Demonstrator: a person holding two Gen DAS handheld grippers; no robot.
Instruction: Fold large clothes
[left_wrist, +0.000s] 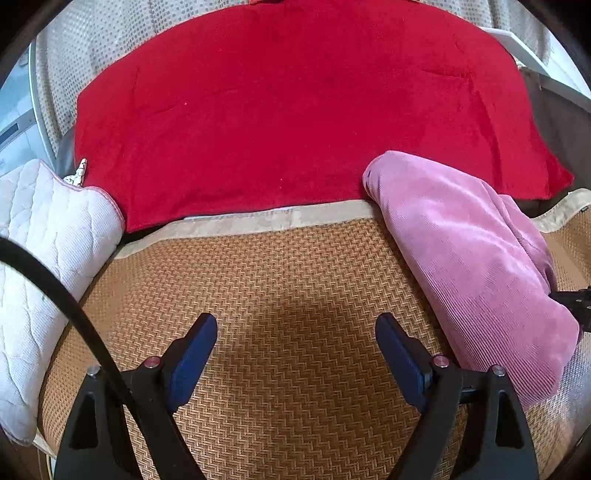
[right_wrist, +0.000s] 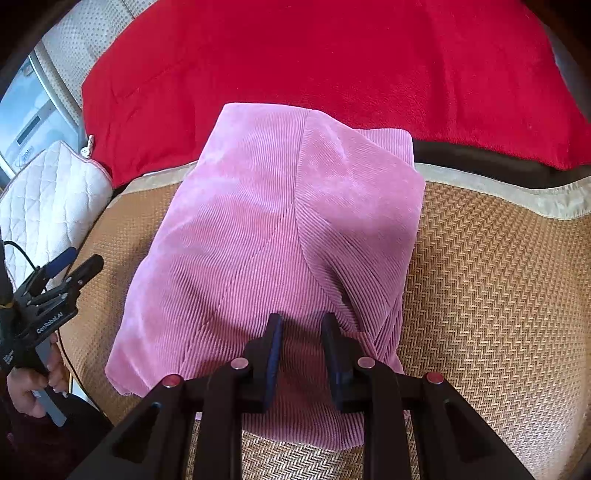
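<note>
Big red blanket (right_wrist: 332, 70) fills the back, and in front of it there's a woven tan mat (right_wrist: 491, 280) with the pink corduroy garment (right_wrist: 266, 236) lying on it, already folded into a chunky rectangle, ribs running in different directions where the layers overlap, far end just reaching the blanket's edge. A quilted white cushion (left_wrist: 40, 251) sits off at the mat's left side. The right gripper (right_wrist: 302, 325) hangs over the garment's near end, jaws narrow with nothing clamped as far as I can see, and the left gripper (left_wrist: 295, 326) is spread wide over bare mat, holding nothing.
</note>
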